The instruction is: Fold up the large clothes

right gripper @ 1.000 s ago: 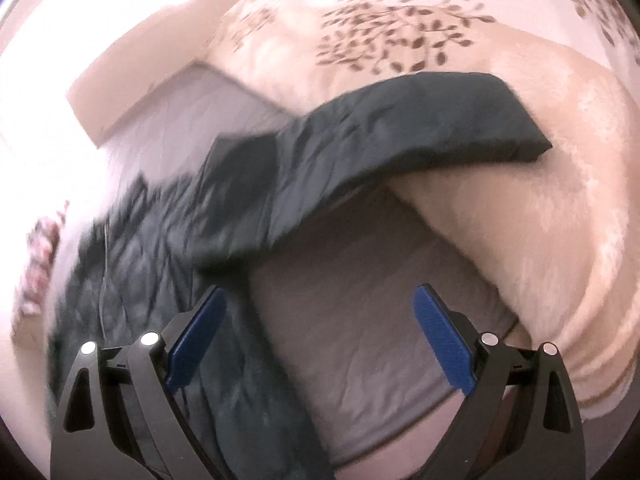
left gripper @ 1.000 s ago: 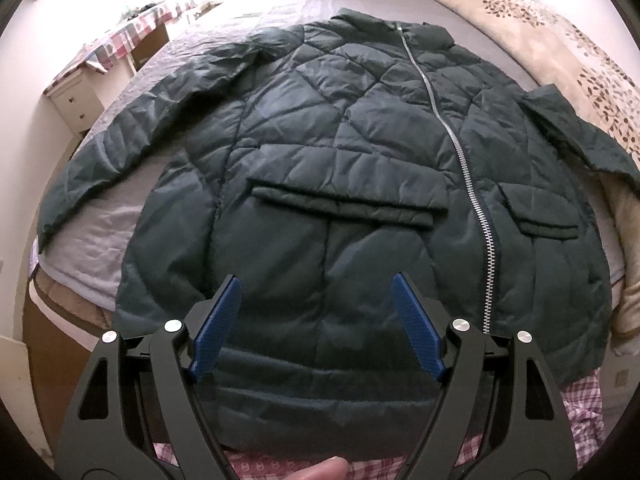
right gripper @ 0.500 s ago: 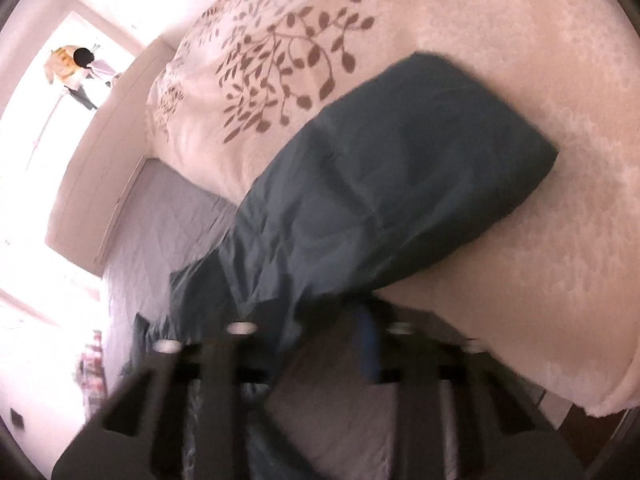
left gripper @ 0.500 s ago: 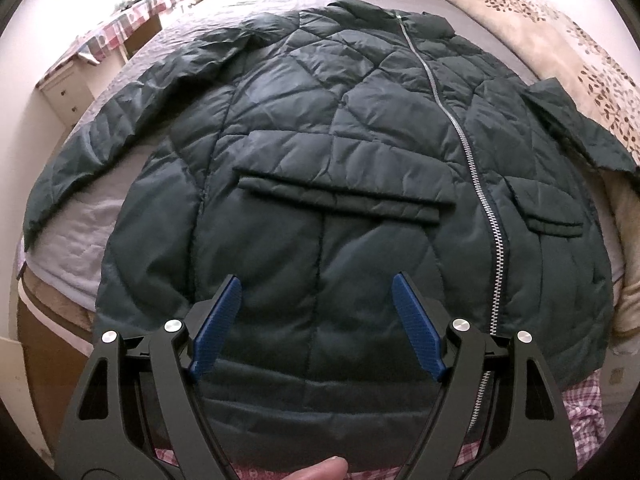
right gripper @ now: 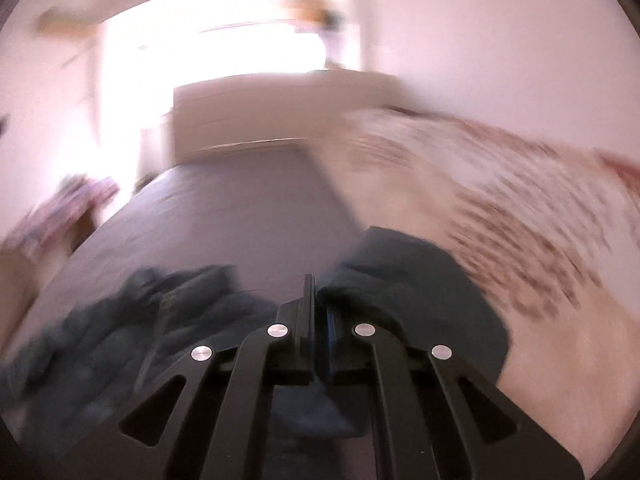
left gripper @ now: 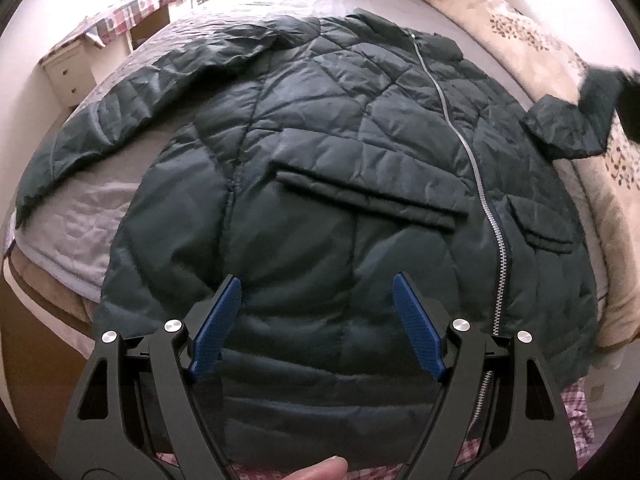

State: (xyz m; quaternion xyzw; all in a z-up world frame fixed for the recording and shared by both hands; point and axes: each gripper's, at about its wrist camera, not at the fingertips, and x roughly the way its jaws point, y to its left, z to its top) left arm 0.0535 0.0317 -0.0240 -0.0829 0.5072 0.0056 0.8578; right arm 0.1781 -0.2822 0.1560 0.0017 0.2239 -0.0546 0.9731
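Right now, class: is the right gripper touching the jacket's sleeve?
Touching. In the right wrist view, the right gripper has its jaws closing on dark sleeve fabric, which bunches at the fingertips. The picture is blurred, but no gap shows.

Bright daylight pours in from the window [right gripper: 224,52] and washes it out to white. The right wrist view is smeared with blur. The left wrist view is sharper, bending round at its dark edges.
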